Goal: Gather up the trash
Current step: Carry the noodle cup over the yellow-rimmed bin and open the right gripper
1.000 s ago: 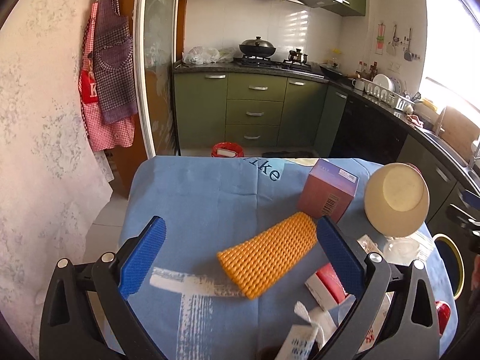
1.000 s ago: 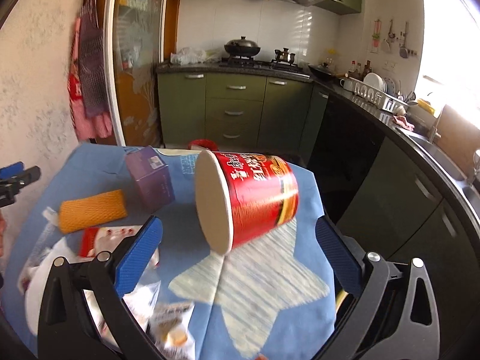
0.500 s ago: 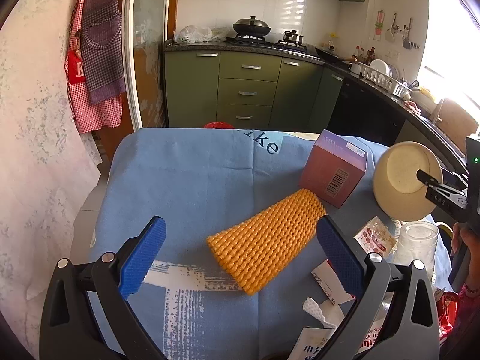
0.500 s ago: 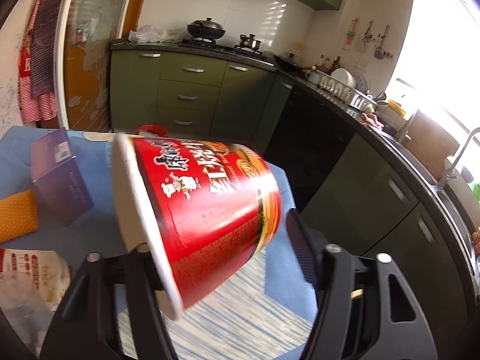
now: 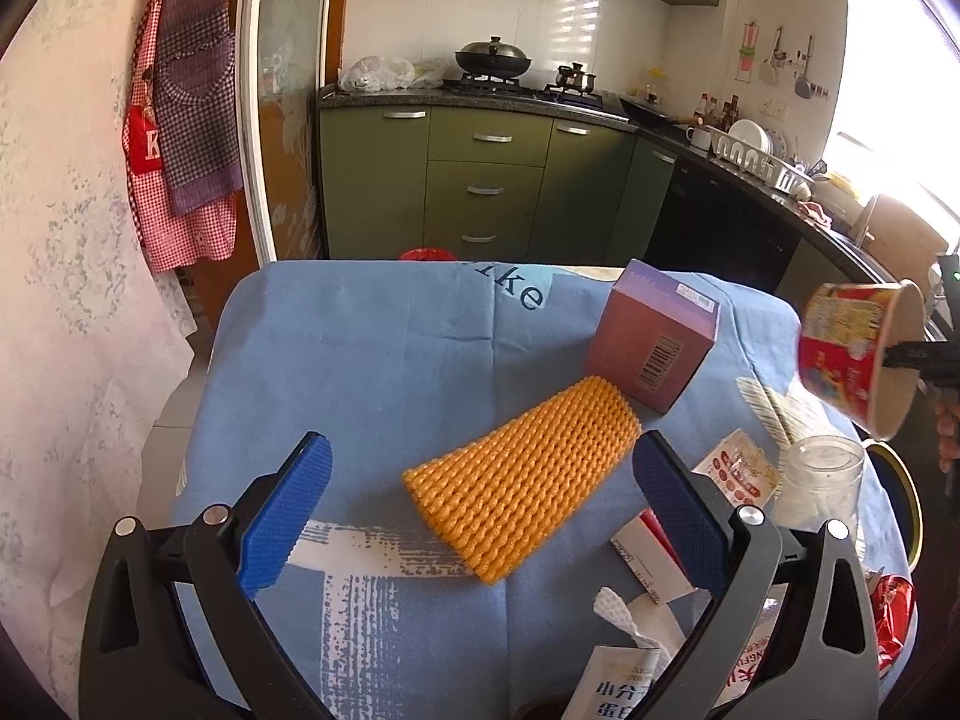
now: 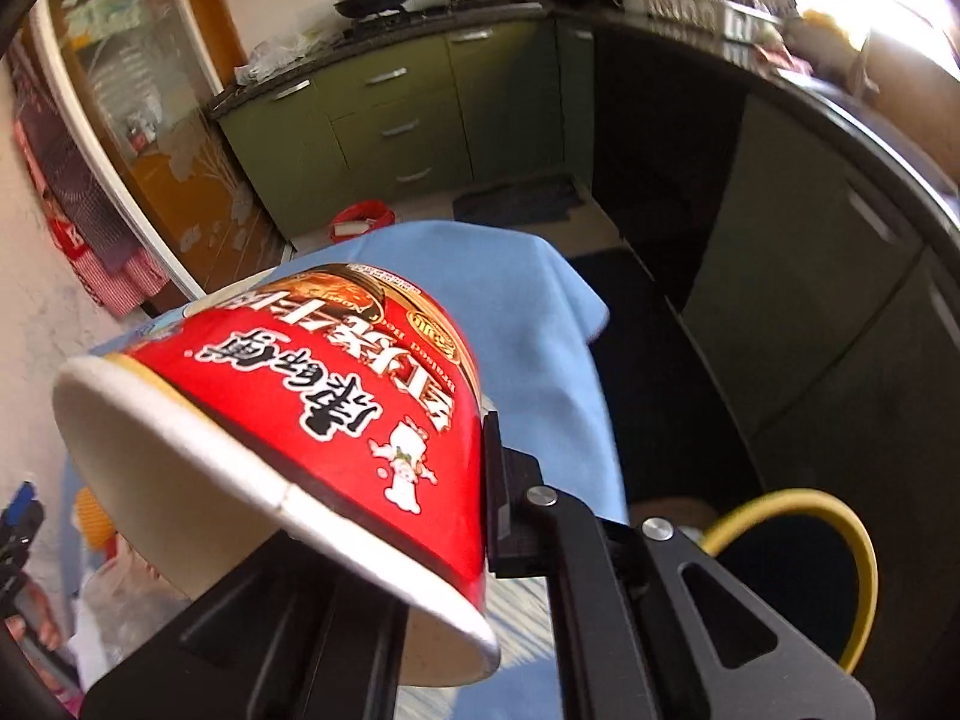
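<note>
1. Two containers for me: a red noodle cup (image 6: 336, 420) tipped on its side, mouth toward seven o'clock, contents hidden; a clear jar (image 5: 825, 480) upright at three o'clock on the blue tablecloth (image 5: 384, 372), looking empty.
2. My right gripper (image 6: 474, 510) is clamped on the cup's rim, carrying it clear of the table.
3. My left gripper (image 5: 480, 498) gapes wide, holding nothing, the orange knitted sleeve (image 5: 522, 474) lying between its fingers.

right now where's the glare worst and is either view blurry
Left wrist view: sharp, fisheye-bent edges, the window at right blown out white. Right wrist view: the noodle cup is soft and fills the frame, the background is smeared, glare washes the top right corner.
</note>
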{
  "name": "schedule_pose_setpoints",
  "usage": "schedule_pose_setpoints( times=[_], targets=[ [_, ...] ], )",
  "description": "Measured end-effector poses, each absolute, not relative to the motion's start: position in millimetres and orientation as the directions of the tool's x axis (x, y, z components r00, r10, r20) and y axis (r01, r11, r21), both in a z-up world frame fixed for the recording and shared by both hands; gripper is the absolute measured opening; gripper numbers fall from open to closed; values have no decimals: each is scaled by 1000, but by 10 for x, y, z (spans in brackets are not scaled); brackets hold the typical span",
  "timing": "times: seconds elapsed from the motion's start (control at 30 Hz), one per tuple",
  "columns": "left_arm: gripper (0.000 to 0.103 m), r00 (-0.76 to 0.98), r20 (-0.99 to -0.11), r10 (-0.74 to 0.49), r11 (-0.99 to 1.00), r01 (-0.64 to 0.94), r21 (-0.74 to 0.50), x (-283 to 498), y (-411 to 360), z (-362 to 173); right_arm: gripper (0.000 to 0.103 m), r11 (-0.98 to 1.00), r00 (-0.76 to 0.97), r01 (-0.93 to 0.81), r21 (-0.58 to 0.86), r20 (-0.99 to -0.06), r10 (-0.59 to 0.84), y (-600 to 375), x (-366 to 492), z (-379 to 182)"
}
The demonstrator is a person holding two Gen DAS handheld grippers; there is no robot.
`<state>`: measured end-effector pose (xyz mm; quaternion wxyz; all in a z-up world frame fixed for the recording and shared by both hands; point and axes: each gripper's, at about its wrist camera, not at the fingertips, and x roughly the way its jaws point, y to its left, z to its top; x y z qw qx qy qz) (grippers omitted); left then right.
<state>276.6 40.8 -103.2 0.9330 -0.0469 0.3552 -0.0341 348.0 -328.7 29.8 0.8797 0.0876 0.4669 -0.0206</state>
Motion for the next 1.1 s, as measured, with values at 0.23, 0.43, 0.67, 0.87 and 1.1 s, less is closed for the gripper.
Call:
schedule_pose_setpoints(
  times=[0.23, 0.43, 0.67, 0.87, 1.1],
  targets=[
    [99, 760, -638, -124, 991, 67, -114, 2666, 311, -935, 3, 923, 428, 350, 157, -904, -9, -4419, 2576, 444],
    [99, 773, -621, -127, 992, 83, -98, 2602, 217, -874, 4, 857, 270, 504, 108, -962, -37, -5173, 2086, 176],
    [99, 771, -623, -133, 991, 98, -90, 2590, 171, -873, 8, 853, 144, 516, 76, -990, 1, -5360, 2121, -265],
    [99, 773, -619, -142, 990, 106, -94, 2578, 166, -854, 25, 835, 162, 549, 39, -985, -61, -5470, 2178, -366],
    [99, 757, -631, -167, 986, 139, -94, 2573, 125, -874, 29, 858, 253, 504, 95, -967, -41, -5292, 1922, -149]
  ],
)
